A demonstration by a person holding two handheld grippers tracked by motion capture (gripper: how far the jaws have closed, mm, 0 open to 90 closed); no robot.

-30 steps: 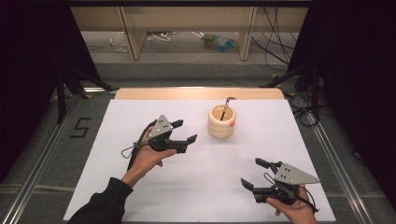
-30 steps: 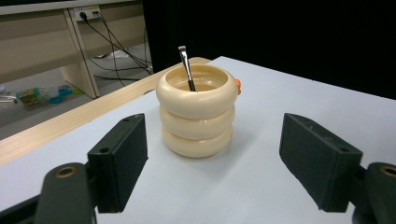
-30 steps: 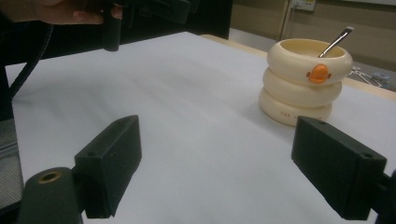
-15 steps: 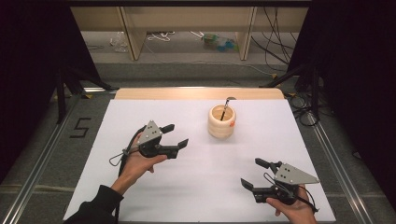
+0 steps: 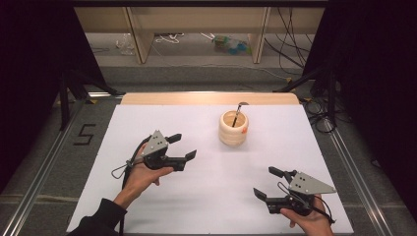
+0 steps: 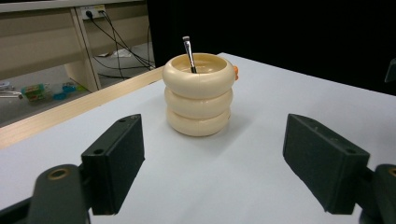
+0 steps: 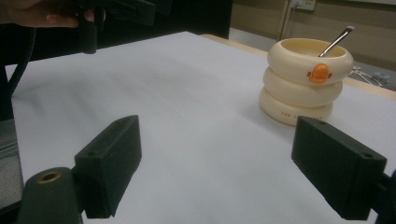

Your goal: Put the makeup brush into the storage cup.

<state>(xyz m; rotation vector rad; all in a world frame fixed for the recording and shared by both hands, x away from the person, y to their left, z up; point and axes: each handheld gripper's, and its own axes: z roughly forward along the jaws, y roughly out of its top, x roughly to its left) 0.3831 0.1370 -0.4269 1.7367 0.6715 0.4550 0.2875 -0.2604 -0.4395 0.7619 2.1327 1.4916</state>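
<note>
A cream holder made of three stacked rings [image 5: 233, 129] stands on the white table, right of centre toward the back, with a thin dark brush [image 5: 239, 112] leaning inside it. My left gripper [image 5: 183, 146] hovers open to the holder's left and points at it; the left gripper view shows the holder [image 6: 198, 95] and brush [image 6: 188, 53] straight ahead between the jaws, some way off. My right gripper [image 5: 264, 182] is open near the front right edge. Its view shows the holder [image 7: 306, 81] at the right, with an orange mark [image 7: 319, 73] on its top ring.
The white sheet [image 5: 196, 206] covers the table; a wooden strip [image 5: 206, 98] runs along its far edge. Beyond it are shelf legs and loose cables on the floor [image 5: 167, 39]. A "5" marking [image 5: 84, 133] lies left of the table. Dark curtains flank both sides.
My left gripper has drawn back a little, leftward and toward the person, staying open. The right gripper and the holder have not moved.
</note>
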